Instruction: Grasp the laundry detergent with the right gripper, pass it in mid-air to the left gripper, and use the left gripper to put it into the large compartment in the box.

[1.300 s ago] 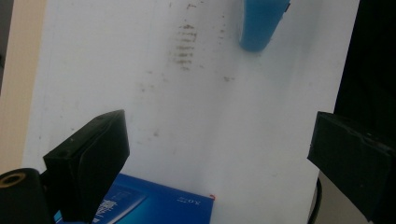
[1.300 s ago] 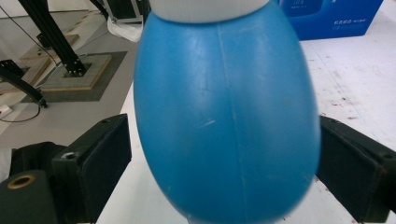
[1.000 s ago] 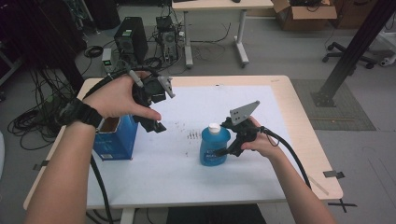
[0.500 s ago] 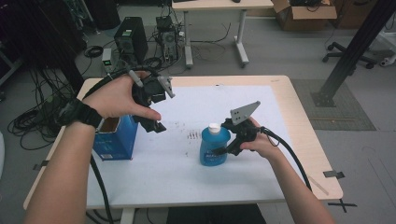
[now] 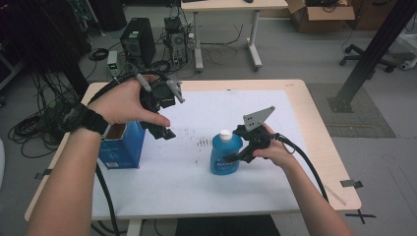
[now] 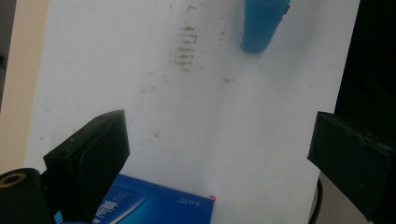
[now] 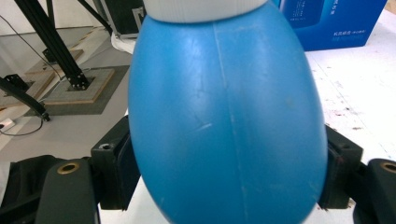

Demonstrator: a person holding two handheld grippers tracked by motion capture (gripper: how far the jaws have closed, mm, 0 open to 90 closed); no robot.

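Observation:
A blue bottle (image 5: 225,156) with a white cap stands upright on the white sheet (image 5: 196,187) near the middle of the table. My right gripper (image 5: 237,153) comes at it from the right. Its jaws have just been closing with the bottle (image 7: 229,116) between them, and their pads now press on both sides of its belly. My left gripper (image 5: 164,132) hangs in the air over the sheet beside a blue carton (image 5: 120,147), pointing down. In the left gripper view the left gripper (image 6: 219,158) stands wide open with nothing between its jaws.
The blue carton (image 6: 154,207) stands at the table's left side. Dark smudges (image 5: 202,143) mark the sheet left of the bottle. Beyond the table (image 5: 314,113) are a computer tower (image 5: 136,43), cables, a second table (image 5: 231,6) and a black post (image 5: 366,59).
Both hands and the bottle keep their places; no shift shows in the high view.

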